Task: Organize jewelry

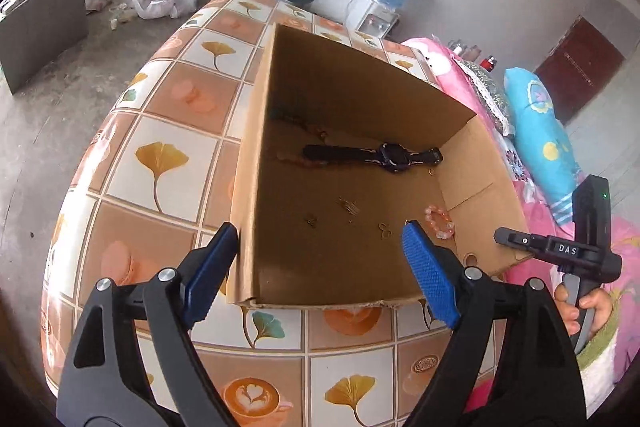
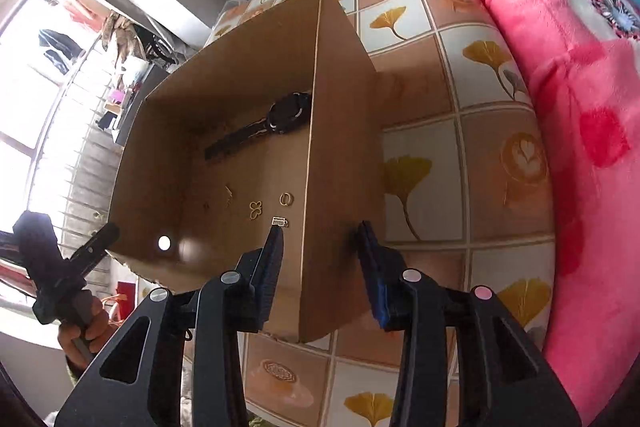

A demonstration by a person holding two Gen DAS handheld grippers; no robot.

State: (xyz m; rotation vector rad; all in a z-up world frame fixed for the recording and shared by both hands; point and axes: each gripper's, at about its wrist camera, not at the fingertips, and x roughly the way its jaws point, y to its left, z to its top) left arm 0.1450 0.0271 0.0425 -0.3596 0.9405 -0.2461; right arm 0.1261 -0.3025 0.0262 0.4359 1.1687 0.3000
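a: tiled-pattern desk [image 1: 168, 163] carries an open cardboard box [image 1: 360, 259]; why?

b: it collects the jewelry. a black watch [image 1: 394, 158], a pink bead bracelet [image 1: 439, 222] and small gold pieces (earrings, probably) lie on its floor.

a: gripper status?

b: left hand-held gripper [image 1: 320, 269] is spread wide and empty, straddling the box wall. right hand-held gripper [image 2: 320, 255] is parted and empty, straddling another wall.

a: markings?

b: "das" on the right unit.

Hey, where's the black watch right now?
The black watch lies flat on the floor of the open cardboard box, toward its far wall. In the left wrist view, the pink bead bracelet sits nearer the camera, to its right.
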